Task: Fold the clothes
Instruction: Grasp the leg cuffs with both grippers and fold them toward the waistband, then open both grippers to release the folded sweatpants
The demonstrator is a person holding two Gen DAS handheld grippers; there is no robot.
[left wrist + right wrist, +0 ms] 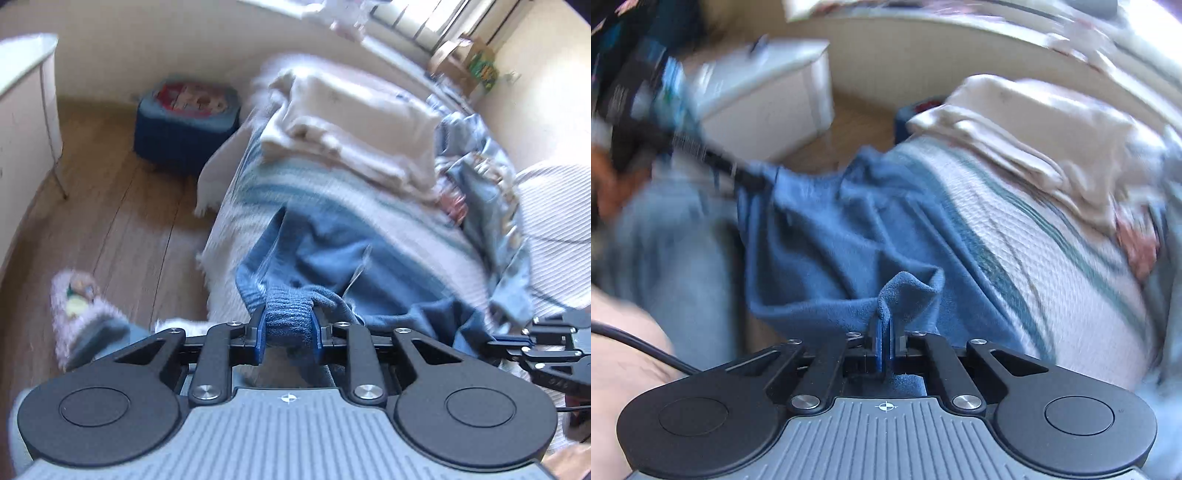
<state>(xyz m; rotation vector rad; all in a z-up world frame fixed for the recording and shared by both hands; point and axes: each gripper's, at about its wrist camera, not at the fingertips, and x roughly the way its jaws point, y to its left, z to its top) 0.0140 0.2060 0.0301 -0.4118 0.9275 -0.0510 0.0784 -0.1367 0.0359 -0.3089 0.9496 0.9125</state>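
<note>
A bedroom with a wooden floor (110, 206) and pale walls surrounds a bed (388, 236) covered by a white blanket with blue-green stripes (1015, 236), which fills most of both views (everything away from the grippers is blurred). Near the far end of the bed lies a stack of folded cream clothes (354, 125), and beside it a crumpled pale-blue patterned garment (491, 206). A blue sweatshirt (351, 266) lies spread across the near part of the blanket, its edge hanging toward the floor. On the floor beyond the bed stands a dark blue box (184, 125) with a red and white top, and a white cabinet (768, 96) stands against the wall. A fluffy pink slipper (81, 314) shows beside the bed. The left gripper (289, 334) pinches the sweatshirt's thick ribbed hem between its blue fingers (260, 339). The right gripper (882, 347) has its jaws pressed nearly together on a thin fold of the same sweatshirt.
</note>
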